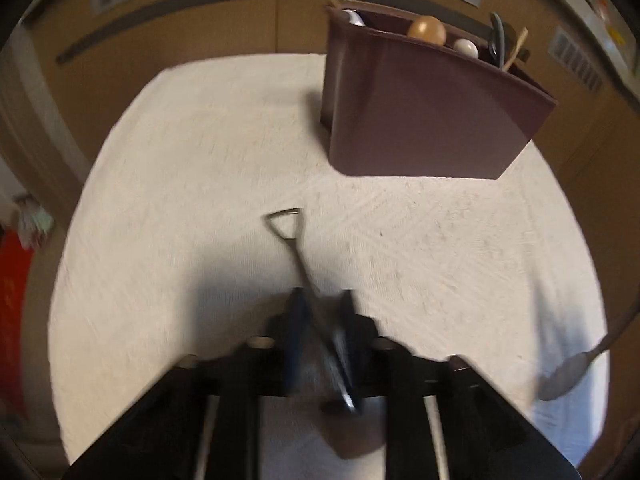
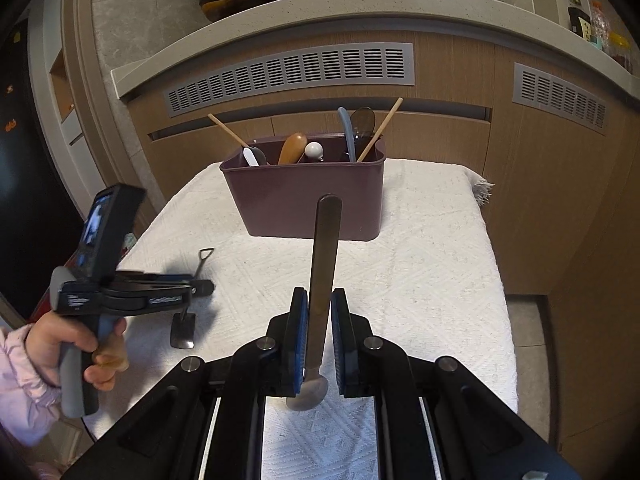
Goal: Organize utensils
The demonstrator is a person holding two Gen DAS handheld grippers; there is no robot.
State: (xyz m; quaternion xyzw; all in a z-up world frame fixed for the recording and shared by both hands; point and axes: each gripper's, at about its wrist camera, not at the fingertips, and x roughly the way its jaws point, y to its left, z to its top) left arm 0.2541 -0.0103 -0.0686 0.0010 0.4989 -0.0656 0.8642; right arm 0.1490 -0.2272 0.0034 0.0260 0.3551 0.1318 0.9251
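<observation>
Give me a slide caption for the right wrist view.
Right tongs grip a metal spoon aimed at the maroon utensil caddy; left tongs clamp a small shovel-shaped spoon.

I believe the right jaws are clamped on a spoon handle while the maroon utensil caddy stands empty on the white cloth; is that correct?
Not quite: the maroon utensil caddy already holds several utensils, as the right wrist view shows. The right gripper does clamp the spoon handle over the white cloth.

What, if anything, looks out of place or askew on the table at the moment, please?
Nothing looks spilled or damaged. The small shovel-shaped spoon in the left gripper sits askew, crossing its jaws diagonally. The right gripper holds a long spoon straight, handle toward the bin.
</observation>
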